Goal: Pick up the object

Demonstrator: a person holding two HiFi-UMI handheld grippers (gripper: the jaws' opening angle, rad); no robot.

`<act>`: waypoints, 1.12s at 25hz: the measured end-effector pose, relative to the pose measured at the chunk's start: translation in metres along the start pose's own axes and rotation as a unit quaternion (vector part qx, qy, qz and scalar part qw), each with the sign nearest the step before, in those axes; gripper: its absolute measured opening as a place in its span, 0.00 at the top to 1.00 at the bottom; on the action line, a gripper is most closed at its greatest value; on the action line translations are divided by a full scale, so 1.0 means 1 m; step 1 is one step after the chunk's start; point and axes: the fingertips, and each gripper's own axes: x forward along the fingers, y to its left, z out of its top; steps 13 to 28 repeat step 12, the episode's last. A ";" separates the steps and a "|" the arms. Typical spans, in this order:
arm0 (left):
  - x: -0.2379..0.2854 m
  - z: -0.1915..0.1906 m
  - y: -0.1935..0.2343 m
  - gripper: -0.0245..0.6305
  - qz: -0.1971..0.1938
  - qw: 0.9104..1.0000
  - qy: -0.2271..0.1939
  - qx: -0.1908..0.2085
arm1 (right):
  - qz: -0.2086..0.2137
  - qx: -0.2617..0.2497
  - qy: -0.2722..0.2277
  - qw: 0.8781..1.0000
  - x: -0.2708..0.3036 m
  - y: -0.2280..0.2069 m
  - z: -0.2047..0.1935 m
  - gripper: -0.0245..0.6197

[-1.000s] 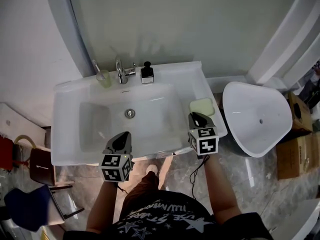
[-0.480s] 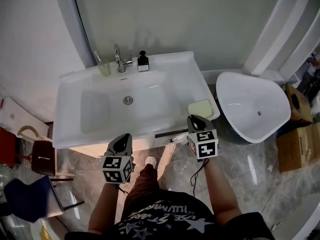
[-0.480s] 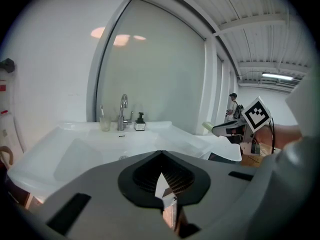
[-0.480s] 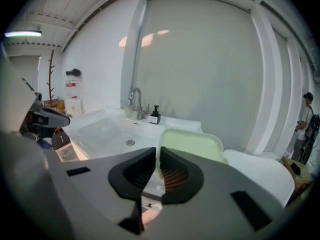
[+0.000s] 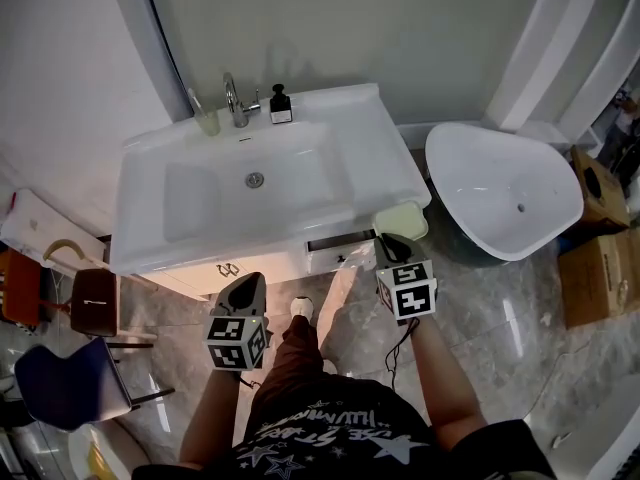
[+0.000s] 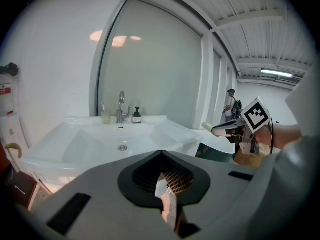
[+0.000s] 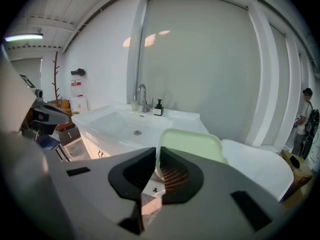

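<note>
A pale green soap dish (image 5: pixel 400 219) hangs in the air just off the front right corner of the white sink unit (image 5: pixel 385 163). My right gripper (image 5: pixel 394 240) is shut on its near edge. In the right gripper view the dish (image 7: pixel 192 143) stands up from between the dark jaws of that gripper (image 7: pixel 158 164), thin edge clamped. My left gripper (image 5: pixel 243 290) is over the floor in front of the sink cabinet, jaws together with nothing in them. The left gripper view shows that same gripper (image 6: pixel 162 184) empty, and the right gripper (image 6: pixel 227 130) with the dish off to the right.
On the sink's back rim stand a tap (image 5: pixel 233 98), a soap bottle (image 5: pixel 280 106) and a cup (image 5: pixel 207 120). A white tub (image 5: pixel 500 193) lies on the floor to the right, cardboard boxes (image 5: pixel 600 278) beyond it. Chairs (image 5: pixel 70 383) stand at the left.
Both grippers have drawn back from the sink, which now lies farther up the head view. The green dish has come off the sink's right ledge along with the right gripper.
</note>
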 end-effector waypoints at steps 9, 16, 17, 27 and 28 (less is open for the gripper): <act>-0.018 -0.028 -0.022 0.94 0.001 1.000 0.019 -0.002 | 0.003 0.013 0.024 1.000 -0.026 0.006 -0.049 0.90; -0.024 -0.038 -0.030 0.94 -0.002 1.000 0.028 0.002 | 0.000 0.019 0.029 0.999 -0.035 0.005 -0.062 0.90; -0.024 -0.038 -0.030 0.94 -0.002 1.000 0.028 0.002 | 0.000 0.019 0.029 0.999 -0.035 0.005 -0.062 0.90; -0.024 -0.038 -0.030 0.94 -0.002 1.000 0.028 0.002 | 0.000 0.019 0.029 0.999 -0.035 0.005 -0.062 0.90; -0.024 -0.038 -0.030 0.94 -0.002 1.000 0.028 0.002 | 0.000 0.019 0.029 0.999 -0.035 0.005 -0.062 0.90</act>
